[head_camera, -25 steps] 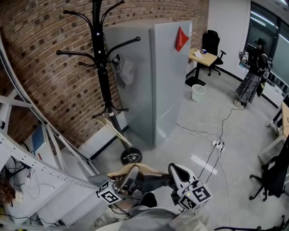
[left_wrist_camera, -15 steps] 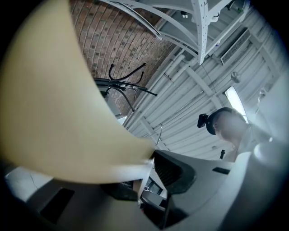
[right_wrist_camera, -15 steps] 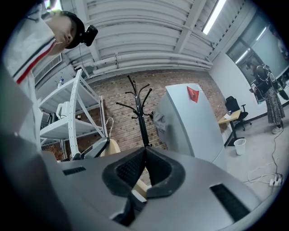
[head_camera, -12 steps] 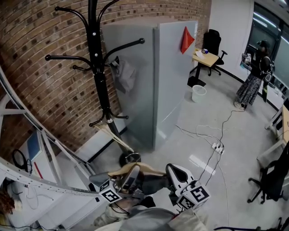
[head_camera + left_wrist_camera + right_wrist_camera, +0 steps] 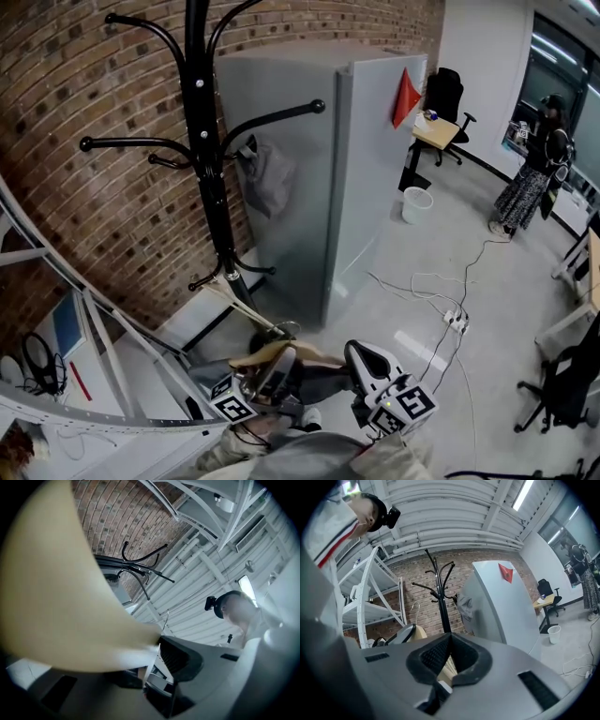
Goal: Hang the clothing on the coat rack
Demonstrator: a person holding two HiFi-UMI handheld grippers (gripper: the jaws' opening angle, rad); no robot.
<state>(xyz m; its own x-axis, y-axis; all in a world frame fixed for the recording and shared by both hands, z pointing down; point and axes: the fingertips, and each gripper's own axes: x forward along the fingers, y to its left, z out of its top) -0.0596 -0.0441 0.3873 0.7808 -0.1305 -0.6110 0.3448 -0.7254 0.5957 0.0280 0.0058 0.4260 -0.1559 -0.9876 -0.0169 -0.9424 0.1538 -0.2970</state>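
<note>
The black coat rack [image 5: 208,169] stands by the brick wall, with a grey garment [image 5: 265,180] hanging from one arm. Low in the head view, a tan wooden hanger [image 5: 272,353] carrying dark clothing [image 5: 321,380] lies across both grippers. My left gripper [image 5: 279,364] is shut on the hanger's left part; in the left gripper view the blurred hanger [image 5: 61,597] fills the left half. My right gripper [image 5: 356,356] has its jaws together on the hanger's other end, and the wood [image 5: 449,667] shows between them. The rack [image 5: 440,602] rises straight beyond those jaws.
A tall grey cabinet [image 5: 347,178] stands right of the rack. White metal shelving [image 5: 103,375] is at the left. Cables and a power strip [image 5: 457,322] lie on the floor. A white bin [image 5: 417,203], desk and a person [image 5: 534,173] are far right.
The view has closed in on the rack, which looks larger and nearer. Both grippers keep the same hold on the hanger.
</note>
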